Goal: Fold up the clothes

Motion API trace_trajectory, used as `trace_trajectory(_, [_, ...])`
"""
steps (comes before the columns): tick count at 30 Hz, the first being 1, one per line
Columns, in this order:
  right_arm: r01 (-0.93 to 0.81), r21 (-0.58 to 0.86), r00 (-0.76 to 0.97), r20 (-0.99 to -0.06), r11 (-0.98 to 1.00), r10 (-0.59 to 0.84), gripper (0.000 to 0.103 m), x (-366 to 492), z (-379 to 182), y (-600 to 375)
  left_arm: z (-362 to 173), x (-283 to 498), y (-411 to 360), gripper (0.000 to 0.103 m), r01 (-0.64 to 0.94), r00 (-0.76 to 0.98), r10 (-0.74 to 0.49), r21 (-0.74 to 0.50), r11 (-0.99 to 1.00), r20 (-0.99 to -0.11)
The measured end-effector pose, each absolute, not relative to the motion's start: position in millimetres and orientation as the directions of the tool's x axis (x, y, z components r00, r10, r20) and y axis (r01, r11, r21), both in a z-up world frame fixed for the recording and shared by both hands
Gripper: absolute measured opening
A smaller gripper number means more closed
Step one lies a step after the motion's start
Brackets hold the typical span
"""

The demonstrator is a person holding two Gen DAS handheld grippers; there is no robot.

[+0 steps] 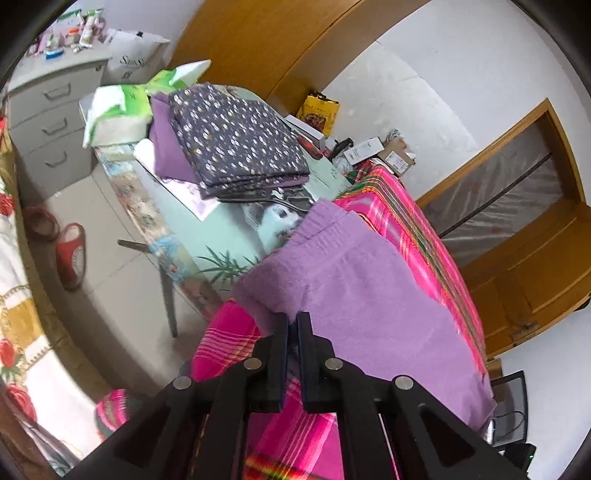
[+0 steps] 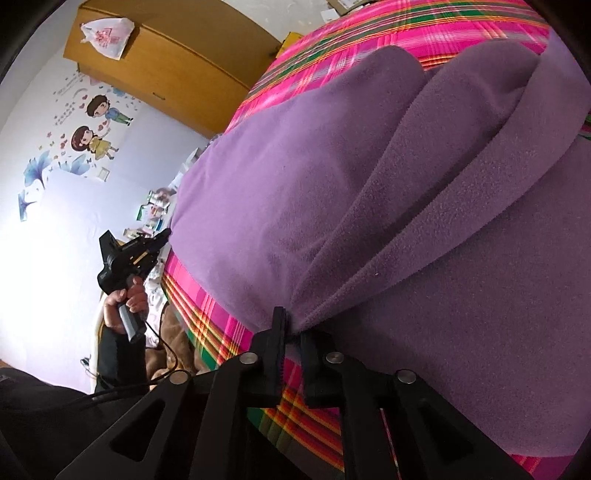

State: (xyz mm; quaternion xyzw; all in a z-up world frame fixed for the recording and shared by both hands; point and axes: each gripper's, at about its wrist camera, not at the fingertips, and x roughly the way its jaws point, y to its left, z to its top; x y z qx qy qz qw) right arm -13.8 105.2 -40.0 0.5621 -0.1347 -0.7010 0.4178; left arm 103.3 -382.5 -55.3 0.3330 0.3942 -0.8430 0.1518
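White walls; one carries cartoon stickers. Pale tiled floor. Wooden wardrobe with a plastic bag on top. Grey drawer unit, its top cluttered with bottles. Wooden door, panel covered in plastic film. Red slippers on the floor. Strong daylight washes out the stickered wall.

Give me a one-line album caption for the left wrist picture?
Left gripper pinches the edge of a purple fleece garment on a pink plaid bedspread, folded clothes stacked behind.
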Motion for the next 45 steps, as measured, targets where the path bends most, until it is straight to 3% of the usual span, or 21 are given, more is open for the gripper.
trace_trajectory(4, [0.452, 0.64, -0.016, -0.691, -0.621, -0.723, 0.017, -13.8, -36.1, 107.1, -44.4, 116.5, -382.6, 0.004, 0.552, -0.721, -0.052, -0.527, -0.646, -0.691])
trace_trajectory(7, [0.48, 0.608, -0.035, -0.708, -0.633, -0.706, 0.021, -11.3, -29.3, 110.9, -24.7, 110.1, -357.9, 0.004, 0.479, -0.757, -0.039, -0.513, -0.713, -0.653])
trace_trajectory(14, [0.444, 0.573, -0.154, -0.708, -0.689, -0.689, 0.021, -23.7, -16.3, 126.7, -26.9, 45.9, -248.3, 0.004, 0.149, -0.728, 0.255, -0.509, -0.848, -0.637])
trace_trajectory(19, [0.36, 0.574, -0.239, -0.706, -0.736, -0.667, 0.021, -32.5, -18.8, 150.5, -56.2, 25.0, -203.7, 0.004, 0.067, -0.626, 0.361, -0.509, -0.858, -0.691])
trace_trajectory(25, [0.298, 0.528, -0.36, -0.709, -0.795, -0.606, 0.024, -50.1, -6.8, 177.9, -48.9, 28.3, -202.6, 0.004, 0.064, -0.64, 0.317, -0.46, -0.886, -0.7])
trace_trajectory(30, [0.236, 0.474, -0.47, -0.709, -0.848, -0.526, 0.038, -69.7, 0.1, 194.8, -35.1, 23.3, -187.2, 0.004, 0.027, -0.672, 0.285, -0.407, -0.913, -0.683])
trace_trajectory(35, [0.166, 0.422, -0.562, -0.703, -0.891, -0.437, 0.038, -88.5, 4.8, 210.4, -31.8, 5.9, -160.5, 0.004, -0.014, -0.676, 0.255, -0.333, -0.943, -0.692])
trace_trajectory(45, [0.153, 0.252, -0.643, -0.709, -0.955, -0.29, 0.038, -116.0, 8.7, 197.6, -43.6, -13.1, -135.7, 0.004, -0.062, -0.63, 0.285, -0.319, -0.946, -0.723])
